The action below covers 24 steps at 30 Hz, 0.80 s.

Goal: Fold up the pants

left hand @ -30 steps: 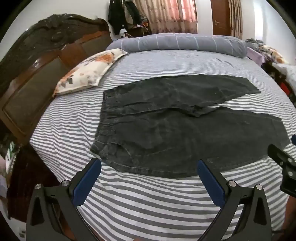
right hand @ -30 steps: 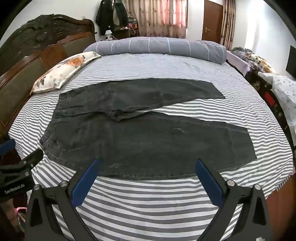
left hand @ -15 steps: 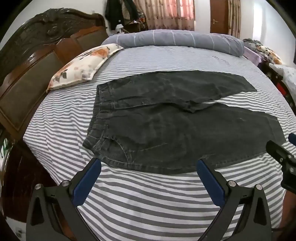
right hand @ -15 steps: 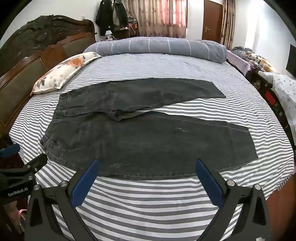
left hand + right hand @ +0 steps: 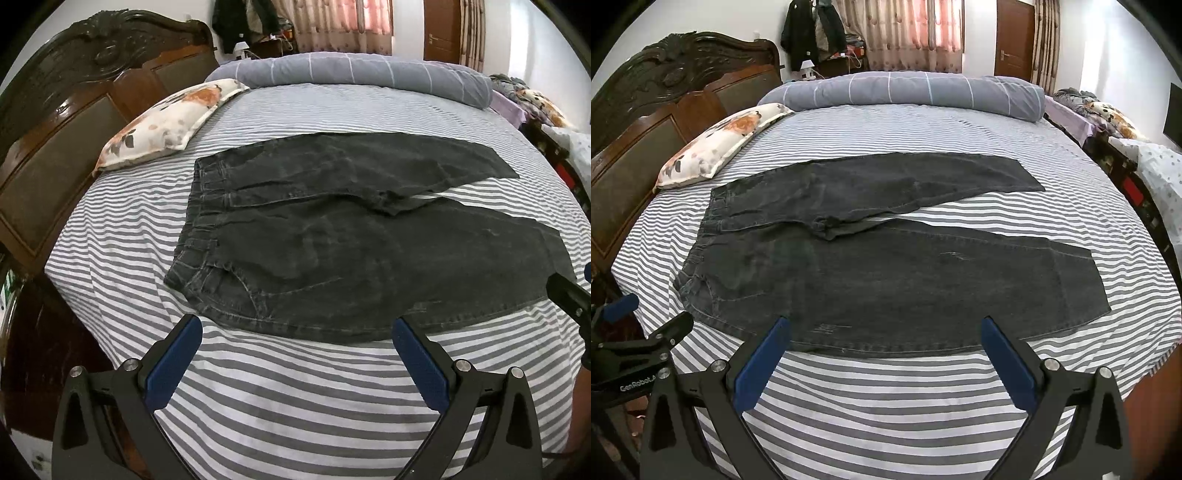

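Note:
Dark grey jeans (image 5: 332, 251) lie flat on the striped bed (image 5: 295, 398), waistband to the left, both legs spread to the right. They also show in the right wrist view (image 5: 886, 280). My left gripper (image 5: 295, 332) is open and empty, hovering above the near hem side by the waist. My right gripper (image 5: 884, 332) is open and empty above the near leg's lower edge. The left gripper shows at the left edge of the right wrist view (image 5: 635, 332); the right gripper shows at the right edge of the left wrist view (image 5: 572, 299).
A floral pillow (image 5: 170, 122) lies at the back left by the dark wooden headboard (image 5: 74, 110). A rolled grey blanket (image 5: 351, 72) lies across the far side. More bedding is at the far right (image 5: 1126, 125). The bed's striped sheet (image 5: 886, 406) lies under both grippers.
My left gripper has shifted left and slightly forward, so the waistband now sits more central in its view. The right gripper has barely moved. The jeans have not moved.

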Tool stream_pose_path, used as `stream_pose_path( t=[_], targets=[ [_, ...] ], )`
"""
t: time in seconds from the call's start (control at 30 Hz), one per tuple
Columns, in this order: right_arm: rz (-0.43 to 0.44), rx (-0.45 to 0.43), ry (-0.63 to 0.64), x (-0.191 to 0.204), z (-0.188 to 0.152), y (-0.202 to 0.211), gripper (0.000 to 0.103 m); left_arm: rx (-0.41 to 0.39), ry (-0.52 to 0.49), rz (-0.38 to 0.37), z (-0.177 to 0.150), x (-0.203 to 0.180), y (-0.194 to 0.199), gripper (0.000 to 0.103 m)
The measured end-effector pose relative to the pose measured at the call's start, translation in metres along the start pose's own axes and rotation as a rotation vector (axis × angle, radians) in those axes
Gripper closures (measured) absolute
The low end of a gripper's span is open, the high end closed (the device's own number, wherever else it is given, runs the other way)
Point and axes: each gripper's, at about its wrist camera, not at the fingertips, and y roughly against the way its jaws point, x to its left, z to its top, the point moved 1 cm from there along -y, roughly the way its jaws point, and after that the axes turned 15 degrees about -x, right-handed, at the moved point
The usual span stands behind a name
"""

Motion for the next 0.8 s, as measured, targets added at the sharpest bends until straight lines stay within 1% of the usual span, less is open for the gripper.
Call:
stream_pose_path(
  t=[0.07,0.3,0.8],
  targets=[
    [0.003,0.000,-0.002,-0.0001,0.0001,-0.0003,0.001,0.010,0.000,-0.007,-0.0008,-0.0006,-0.0013,0.001],
    [0.011,-0.003,-0.011,0.0002,0.0020,-0.0008,0.001,0.008,0.009,-0.025,0.0008,0.0009,-0.0017,0.001],
    [0.023,-0.016,-0.008,0.0013,0.0044,-0.0007,0.001,-0.003,0.011,-0.002,0.0039,-0.0011,0.0010,0.001]
  ],
)
